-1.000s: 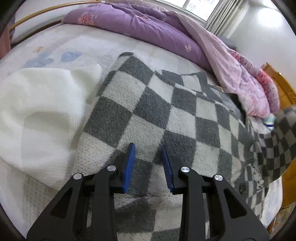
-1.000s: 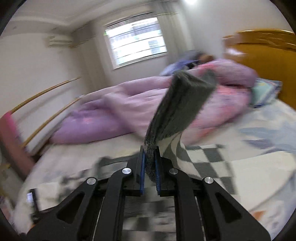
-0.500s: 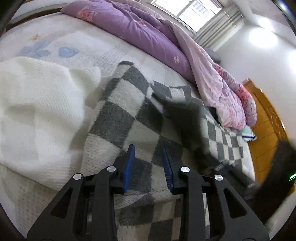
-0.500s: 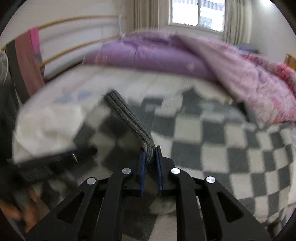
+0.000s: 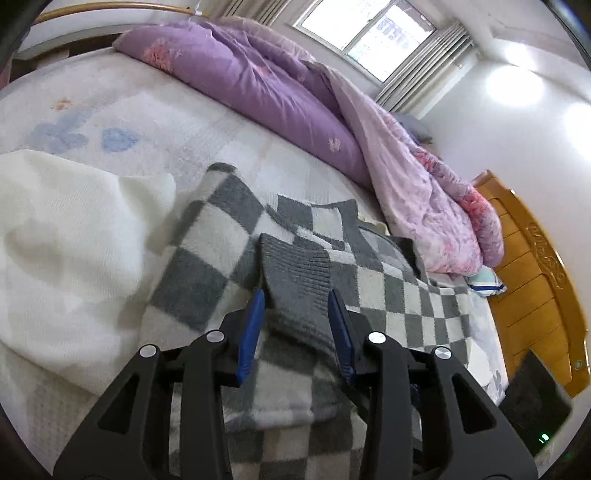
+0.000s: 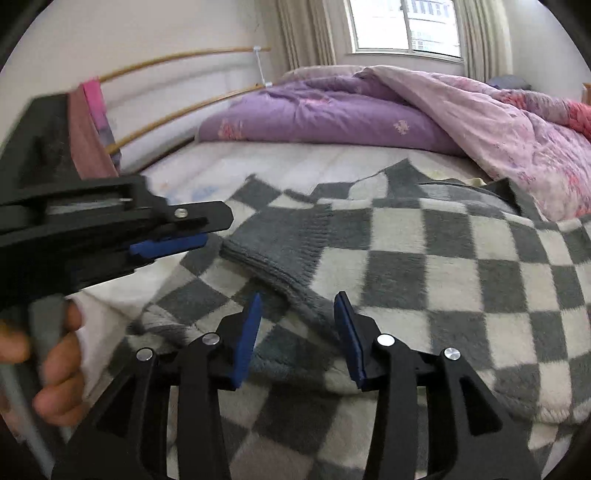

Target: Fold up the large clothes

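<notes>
Bed [image 5: 155,122]: checkered sweater [image 5: 207,240] spread beside white garment [image 5: 59,236] | purple quilt [image 5: 266,85] behind | right hand-held gripper [image 6: 297,325] just opened, grey cuff [image 6: 280,254] released | left hand-held gripper [image 5: 295,317] spread, just widening

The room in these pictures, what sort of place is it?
Most likely a home bedroom. A purple quilt lies bunched along a bed with a wooden headboard, a curtained window behind it, and a checkered sweater spread on the mattress.

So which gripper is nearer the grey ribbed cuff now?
Right, I think. The right gripper, its jaws just opened, has the grey ribbed cuff lying just ahead of its fingers. The left gripper hovers open beside the cuff's far end, slightly above it.
</notes>
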